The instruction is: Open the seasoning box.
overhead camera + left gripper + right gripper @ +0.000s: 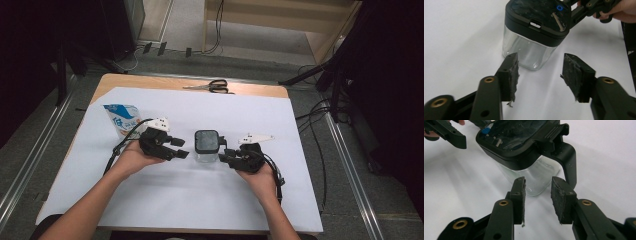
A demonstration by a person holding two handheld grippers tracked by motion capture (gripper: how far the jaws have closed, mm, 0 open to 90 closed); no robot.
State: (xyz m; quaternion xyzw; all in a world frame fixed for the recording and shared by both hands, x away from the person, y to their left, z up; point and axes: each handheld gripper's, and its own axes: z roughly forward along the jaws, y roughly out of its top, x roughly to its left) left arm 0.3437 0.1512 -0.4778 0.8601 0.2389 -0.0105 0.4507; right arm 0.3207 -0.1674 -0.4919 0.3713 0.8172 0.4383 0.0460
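The left hand-held gripper (181, 148) sits just to the left of a clear square jar with a black lid (206, 145), its jaws spread with nothing between them, and the right hand-held gripper (224, 155) waits just to the jar's right with its jaws also parted and empty. The jar stands upright near the middle of the white sheet on the table (190, 84), lid on, a black handle (567, 160) hanging down one side. A blue and white pouch (122, 118) stands well off to the left and scissors (212, 86) lie at the far edge. To my eye neither tool has a hold on the jar, so the real work, whether opening it or moving it, looks not yet begun; the lid seems fully seated and everything remains to do.
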